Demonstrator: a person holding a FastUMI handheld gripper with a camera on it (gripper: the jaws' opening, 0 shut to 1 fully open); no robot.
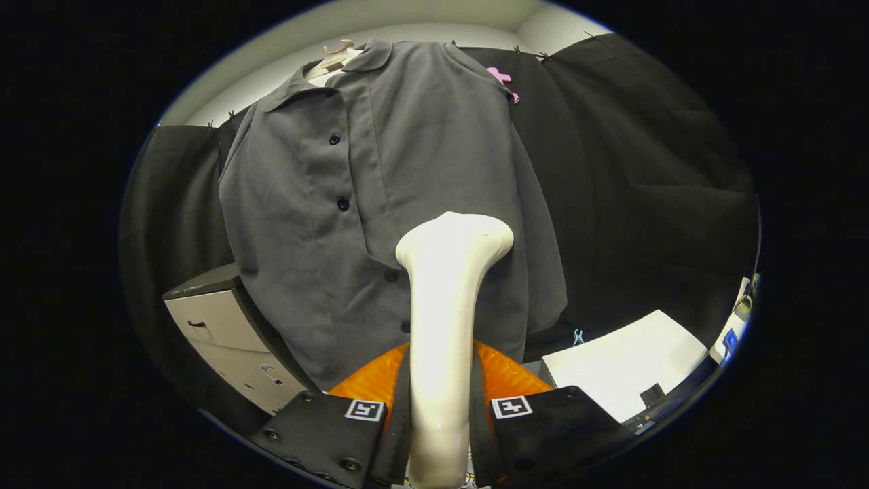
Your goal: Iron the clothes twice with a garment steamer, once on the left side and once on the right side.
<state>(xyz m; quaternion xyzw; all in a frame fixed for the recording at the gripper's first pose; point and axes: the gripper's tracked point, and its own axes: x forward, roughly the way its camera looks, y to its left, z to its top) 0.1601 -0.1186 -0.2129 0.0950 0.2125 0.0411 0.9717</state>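
The hand-held gripper (440, 414) is clenched on the white plastic garment steamer (445, 326), both fingers pressing its handle. Its long axis runs straight ahead, head pointing at the hanging grey button-front shirt (353, 204), lower right of the buttons.

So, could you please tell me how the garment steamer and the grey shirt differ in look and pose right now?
The garment steamer is white, glossy and rigid; the grey shirt is dark, matte and soft. The steamer stands upright, clamped between the jaws of the gripper; the shirt hangs from a hanger beyond them. The steamer is narrow with a flared head; the shirt spreads wide, buttoned down its front. The steamer's head sits against the shirt's lower front.
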